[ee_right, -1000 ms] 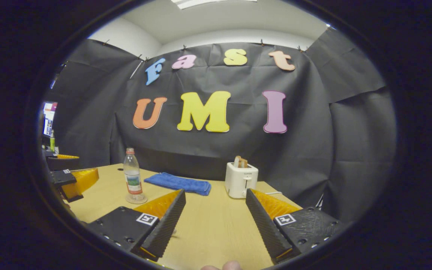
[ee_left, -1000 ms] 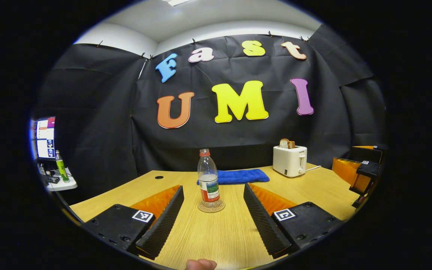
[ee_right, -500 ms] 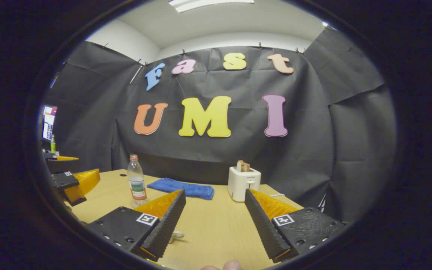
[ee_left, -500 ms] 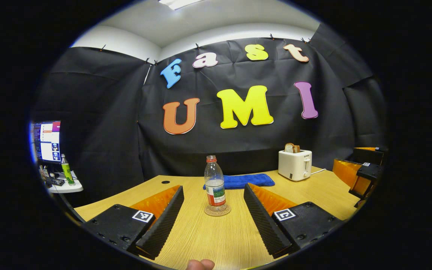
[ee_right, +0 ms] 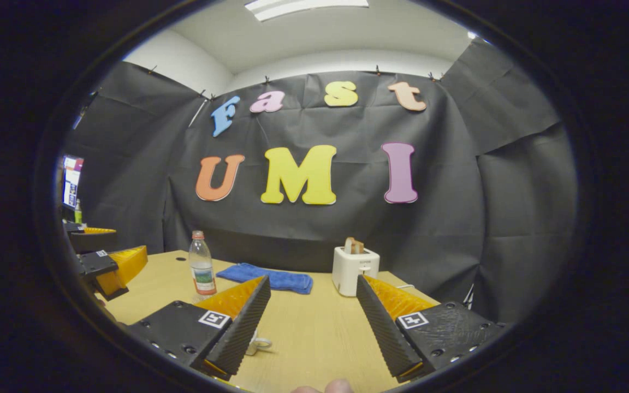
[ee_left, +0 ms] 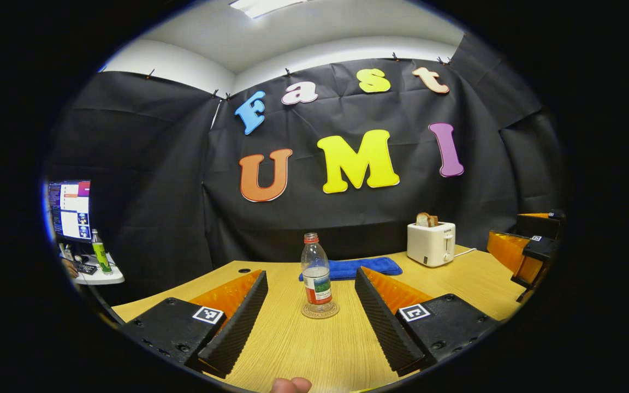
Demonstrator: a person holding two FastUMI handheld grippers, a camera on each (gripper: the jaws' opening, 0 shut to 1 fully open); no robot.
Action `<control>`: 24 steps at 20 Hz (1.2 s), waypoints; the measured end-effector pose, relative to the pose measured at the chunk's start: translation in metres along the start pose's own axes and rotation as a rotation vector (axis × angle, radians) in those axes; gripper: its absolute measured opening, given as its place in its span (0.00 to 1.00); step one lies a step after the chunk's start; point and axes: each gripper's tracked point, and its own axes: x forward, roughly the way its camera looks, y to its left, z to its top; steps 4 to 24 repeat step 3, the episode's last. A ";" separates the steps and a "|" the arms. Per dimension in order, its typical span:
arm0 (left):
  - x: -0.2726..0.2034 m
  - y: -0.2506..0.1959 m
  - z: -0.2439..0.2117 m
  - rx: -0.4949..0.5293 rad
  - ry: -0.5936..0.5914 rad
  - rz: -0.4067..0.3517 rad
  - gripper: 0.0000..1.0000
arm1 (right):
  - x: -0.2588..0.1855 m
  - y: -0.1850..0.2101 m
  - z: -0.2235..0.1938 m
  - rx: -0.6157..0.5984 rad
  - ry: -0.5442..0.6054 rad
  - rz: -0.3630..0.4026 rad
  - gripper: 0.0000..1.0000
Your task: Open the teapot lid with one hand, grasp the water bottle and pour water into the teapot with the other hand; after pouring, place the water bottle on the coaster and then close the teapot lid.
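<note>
A clear water bottle [ee_left: 317,278] with a red cap stands upright on a round coaster [ee_left: 320,310] on the wooden table [ee_left: 325,349]. My left gripper [ee_left: 312,327] is open, well back from the bottle, which shows between its fingers. In the right gripper view the bottle [ee_right: 203,270] stands far left. My right gripper [ee_right: 309,327] is open over bare table. A small white loop [ee_right: 258,344], perhaps the teapot's handle, peeks out beside its left finger; the rest is hidden. Each gripper shows at the edge of the other's view: the right gripper [ee_left: 530,252] and the left gripper [ee_right: 108,267].
A white toaster [ee_left: 431,243] with bread stands at the back right, with a blue cloth [ee_left: 350,267] lying left of it behind the bottle. Off the table's left side are a monitor [ee_left: 71,210] and a green bottle [ee_left: 99,251]. A fingertip [ee_left: 291,385] shows at the bottom edge.
Both grippers have drawn back from the bottle, which looks smaller and farther. The white loop has come into sight beside the right gripper's left finger.
</note>
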 end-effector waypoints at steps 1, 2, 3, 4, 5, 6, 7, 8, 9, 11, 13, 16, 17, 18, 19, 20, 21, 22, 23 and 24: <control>0.001 0.001 -0.001 -0.002 0.004 0.003 1.00 | -0.001 0.001 -0.001 0.000 0.001 0.001 0.97; 0.001 0.002 -0.002 -0.004 0.005 0.005 1.00 | 0.000 0.001 -0.002 0.001 0.004 0.003 0.95; 0.001 0.002 -0.002 -0.005 0.004 0.006 1.00 | -0.001 0.003 -0.003 0.001 0.007 0.005 0.95; 0.001 0.002 -0.002 -0.005 0.004 0.006 1.00 | -0.001 0.003 -0.003 0.001 0.007 0.005 0.95; 0.001 0.002 -0.002 -0.005 0.004 0.006 1.00 | -0.001 0.003 -0.003 0.001 0.007 0.005 0.95; 0.001 0.002 -0.002 -0.005 0.004 0.006 1.00 | -0.001 0.003 -0.003 0.001 0.007 0.005 0.95; 0.001 0.002 -0.002 -0.005 0.004 0.006 1.00 | -0.001 0.003 -0.003 0.001 0.007 0.005 0.95; 0.001 0.002 -0.002 -0.005 0.004 0.006 1.00 | -0.001 0.003 -0.003 0.001 0.007 0.005 0.95; 0.001 0.002 -0.002 -0.005 0.004 0.006 1.00 | -0.001 0.003 -0.003 0.001 0.007 0.005 0.95; 0.001 0.002 -0.002 -0.005 0.004 0.006 1.00 | -0.001 0.003 -0.003 0.001 0.007 0.005 0.95; 0.001 0.002 -0.002 -0.005 0.004 0.006 1.00 | -0.001 0.003 -0.003 0.001 0.007 0.005 0.95; 0.001 0.002 -0.002 -0.005 0.004 0.006 1.00 | -0.001 0.003 -0.003 0.001 0.007 0.005 0.95; 0.001 0.002 -0.002 -0.005 0.004 0.006 1.00 | -0.001 0.003 -0.003 0.001 0.007 0.005 0.95; 0.001 0.002 -0.002 -0.005 0.004 0.006 1.00 | -0.001 0.003 -0.003 0.001 0.007 0.005 0.95; 0.001 0.002 -0.002 -0.005 0.004 0.006 1.00 | -0.001 0.003 -0.003 0.001 0.007 0.005 0.95; 0.001 0.002 -0.002 -0.005 0.004 0.006 1.00 | -0.001 0.003 -0.003 0.001 0.007 0.005 0.95; 0.001 0.002 -0.002 -0.005 0.004 0.006 1.00 | -0.001 0.003 -0.003 0.001 0.007 0.005 0.95; 0.001 0.002 -0.002 -0.005 0.004 0.006 1.00 | -0.001 0.003 -0.003 0.001 0.007 0.005 0.95; 0.001 0.002 -0.002 -0.005 0.004 0.006 1.00 | -0.001 0.003 -0.003 0.001 0.007 0.005 0.95; 0.001 0.002 -0.002 -0.005 0.004 0.006 1.00 | -0.001 0.003 -0.003 0.001 0.007 0.005 0.95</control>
